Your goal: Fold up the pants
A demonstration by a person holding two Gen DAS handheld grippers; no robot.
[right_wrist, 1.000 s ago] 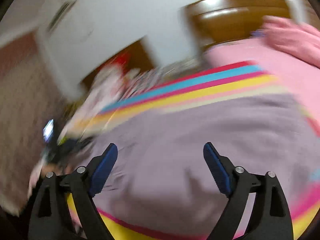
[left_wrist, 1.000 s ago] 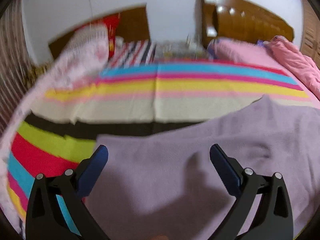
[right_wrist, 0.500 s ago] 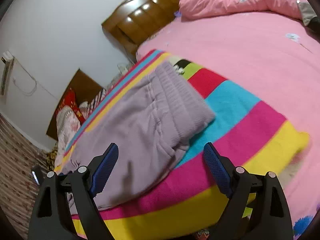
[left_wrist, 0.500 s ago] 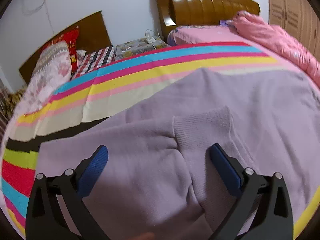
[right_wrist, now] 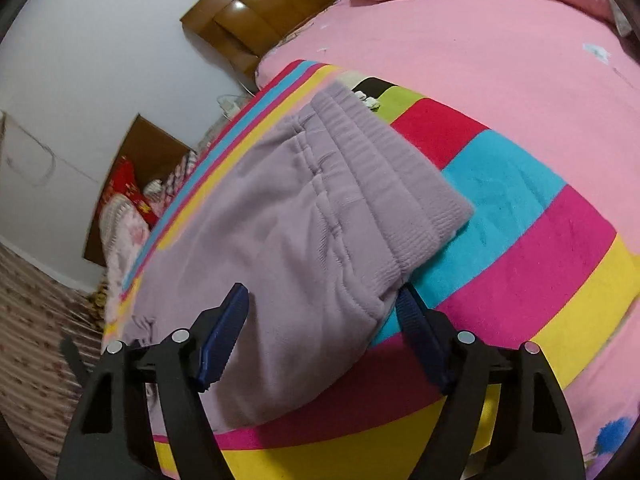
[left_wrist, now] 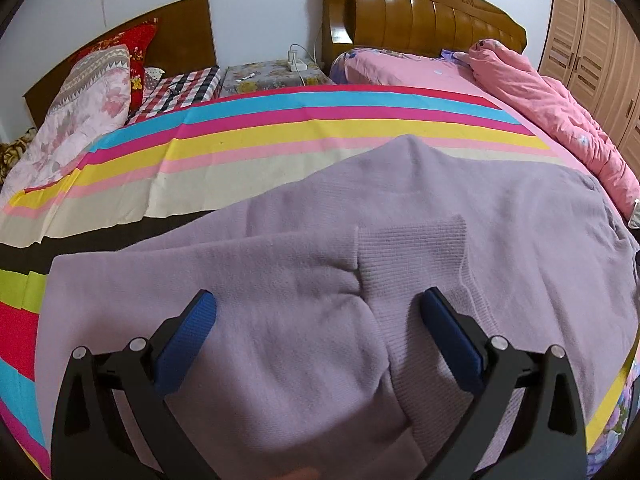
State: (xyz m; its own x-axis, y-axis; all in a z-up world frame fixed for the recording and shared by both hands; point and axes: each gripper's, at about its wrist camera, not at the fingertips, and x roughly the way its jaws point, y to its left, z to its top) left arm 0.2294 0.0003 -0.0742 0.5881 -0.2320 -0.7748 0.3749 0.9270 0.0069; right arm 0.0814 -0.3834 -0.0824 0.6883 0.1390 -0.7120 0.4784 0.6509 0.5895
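Note:
Lilac knit pants (left_wrist: 400, 216) lie spread on a rainbow-striped blanket (left_wrist: 280, 128) on the bed. In the left wrist view a pant leg with its ribbed cuff (left_wrist: 412, 256) is folded back over the rest. My left gripper (left_wrist: 318, 320) is open and empty just above that cuff. In the right wrist view the pants (right_wrist: 280, 232) show their elastic waistband (right_wrist: 384, 176) toward the right. My right gripper (right_wrist: 322, 316) is open and empty over the near corner of the waistband end.
A pink sheet (right_wrist: 500, 52) and a bunched pink quilt (left_wrist: 560, 112) lie at the right. Wooden headboards (left_wrist: 420, 12), pillows (left_wrist: 88, 108) and a bedside table (left_wrist: 272, 76) stand at the back. A wardrobe (left_wrist: 592, 44) is far right. The bed's front edge (right_wrist: 360, 440) is near.
The left view has drawn slightly closer to the folded cuff. The right gripper swung from the pant legs to the waistband end and has come lower over it. Both stayed open.

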